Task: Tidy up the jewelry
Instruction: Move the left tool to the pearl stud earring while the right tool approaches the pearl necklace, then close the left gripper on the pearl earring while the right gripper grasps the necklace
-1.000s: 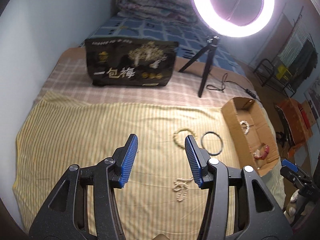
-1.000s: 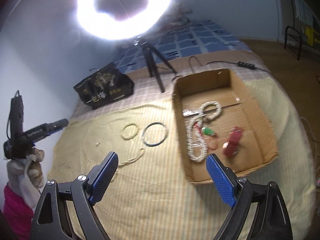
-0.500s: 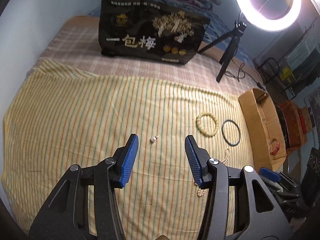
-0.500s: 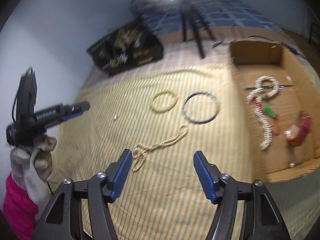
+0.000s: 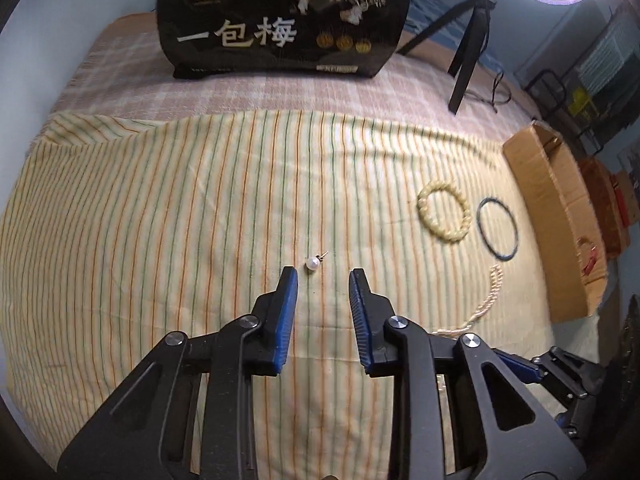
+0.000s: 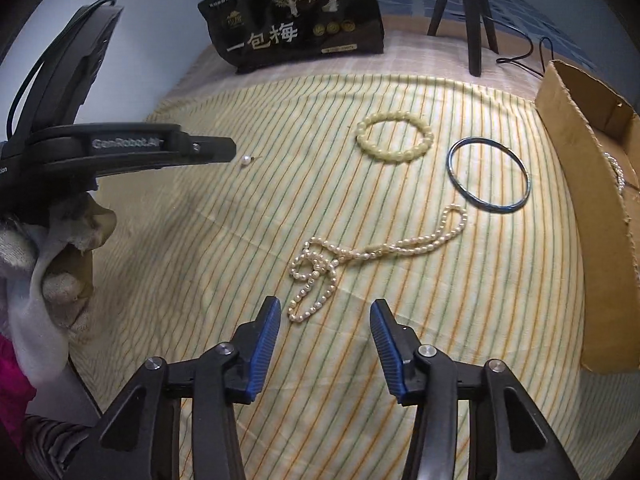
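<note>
A small pearl stud earring (image 5: 313, 264) lies on the striped cloth just beyond my open, empty left gripper (image 5: 322, 274); it also shows in the right wrist view (image 6: 245, 161) off the left gripper's tip. A pearl necklace (image 6: 360, 254) lies just ahead of my open, empty right gripper (image 6: 324, 307). A yellow bead bracelet (image 6: 395, 137) and a dark blue bangle (image 6: 489, 174) lie farther back. The cardboard box (image 6: 576, 136) at the right holds other jewelry, mostly hidden.
A black printed bag (image 5: 280, 20) stands at the back of the bed. A ring light tripod (image 5: 466, 32) with a cable stands at the back right. The yellow striped cloth (image 5: 160, 220) covers the near bed. A wall runs along the left.
Both grippers have moved down and forward toward the cloth. The left one now sits right at the pearl earring, the right one at the pearl necklace. Both stay open; the right has narrowed.
</note>
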The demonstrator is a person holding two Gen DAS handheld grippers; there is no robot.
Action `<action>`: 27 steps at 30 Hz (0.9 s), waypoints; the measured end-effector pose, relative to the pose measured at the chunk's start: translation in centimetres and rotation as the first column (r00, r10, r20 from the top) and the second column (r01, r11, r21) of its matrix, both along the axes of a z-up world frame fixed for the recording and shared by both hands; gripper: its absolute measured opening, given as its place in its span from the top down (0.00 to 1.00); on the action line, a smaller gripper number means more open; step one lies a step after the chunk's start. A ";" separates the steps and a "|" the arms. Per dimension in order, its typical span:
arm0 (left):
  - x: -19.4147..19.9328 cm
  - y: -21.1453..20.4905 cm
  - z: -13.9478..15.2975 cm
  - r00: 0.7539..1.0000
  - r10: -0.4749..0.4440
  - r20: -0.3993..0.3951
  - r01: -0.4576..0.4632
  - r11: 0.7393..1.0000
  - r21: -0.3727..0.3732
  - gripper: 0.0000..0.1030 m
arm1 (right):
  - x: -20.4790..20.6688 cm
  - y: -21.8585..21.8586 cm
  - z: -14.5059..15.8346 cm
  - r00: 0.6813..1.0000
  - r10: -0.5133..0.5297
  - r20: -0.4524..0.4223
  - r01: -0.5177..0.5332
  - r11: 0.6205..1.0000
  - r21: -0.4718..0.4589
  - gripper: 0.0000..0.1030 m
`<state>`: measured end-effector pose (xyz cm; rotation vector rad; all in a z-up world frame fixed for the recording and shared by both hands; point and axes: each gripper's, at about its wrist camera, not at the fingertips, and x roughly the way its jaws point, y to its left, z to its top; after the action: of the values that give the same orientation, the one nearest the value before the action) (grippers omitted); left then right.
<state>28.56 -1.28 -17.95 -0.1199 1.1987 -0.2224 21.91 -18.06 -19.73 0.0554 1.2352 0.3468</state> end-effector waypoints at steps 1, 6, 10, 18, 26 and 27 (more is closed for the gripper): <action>0.1 -0.1 -0.3 1.000 -0.002 -0.004 0.002 1.000 0.005 0.74 | 0.1 0.0 -0.2 1.000 -0.002 -0.003 0.002 1.000 0.000 0.56; 1.0 0.1 -1.3 1.000 0.008 -0.015 -0.008 1.000 0.011 0.75 | 0.7 0.4 -0.9 1.000 -0.004 -0.012 0.004 1.000 -0.013 0.59; 1.5 0.1 -1.7 1.000 0.010 -0.021 -0.010 1.000 0.011 0.79 | 0.9 0.6 -1.1 1.000 -0.003 -0.009 0.002 1.000 -0.022 0.61; 2.2 0.0 -2.5 1.000 0.010 -0.027 -0.010 1.000 0.015 0.80 | 1.4 1.2 -1.4 1.000 -0.005 0.005 0.005 0.999 -0.048 0.63; 2.3 -0.5 -2.9 1.000 -0.009 -0.023 0.010 0.999 0.045 0.90 | 1.3 2.8 -1.7 0.998 0.040 0.053 -0.031 0.986 -0.161 0.67; 2.4 -0.6 -3.0 1.000 -0.009 -0.022 0.010 0.999 0.049 0.91 | 1.2 3.0 -1.8 0.997 0.045 0.057 -0.035 0.984 -0.173 0.67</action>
<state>30.92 -1.92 -20.94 -0.0736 1.2255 -0.2003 23.09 -15.11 -21.49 -0.1277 1.2028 0.2737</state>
